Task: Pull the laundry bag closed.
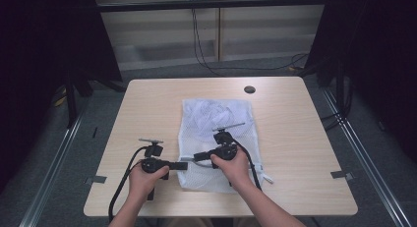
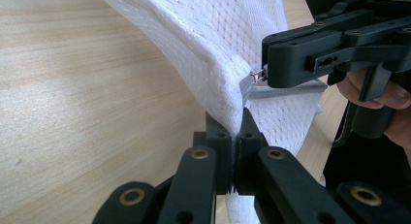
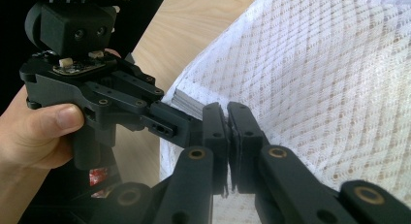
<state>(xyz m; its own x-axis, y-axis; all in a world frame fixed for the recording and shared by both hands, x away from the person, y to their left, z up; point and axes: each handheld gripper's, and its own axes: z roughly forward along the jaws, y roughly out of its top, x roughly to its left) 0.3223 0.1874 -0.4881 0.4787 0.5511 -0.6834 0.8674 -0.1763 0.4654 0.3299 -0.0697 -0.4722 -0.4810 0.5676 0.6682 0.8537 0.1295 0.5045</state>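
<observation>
A white mesh laundry bag (image 1: 219, 124) lies flat on the middle of the wooden table (image 1: 295, 153), with pale cloth inside at its far end. At the bag's near left corner my left gripper (image 1: 184, 165) is shut on the mesh edge (image 2: 228, 95), and the fabric rises straight out of its closed jaws (image 2: 236, 134). Close beside it, my right gripper (image 1: 195, 156) is shut on the small metal zipper pull (image 2: 257, 74), at the end of the grey zipper tape (image 2: 286, 92). In the right gripper view its closed jaws (image 3: 228, 117) hide the pull, and the left gripper (image 3: 191, 124) comes in from the left.
A round black cable hole (image 1: 250, 89) sits near the table's far edge. Each gripper trails a black cable (image 1: 120, 187) toward the near edge. Bare wood lies on both sides of the bag. Dark curtains and floor rails flank the table.
</observation>
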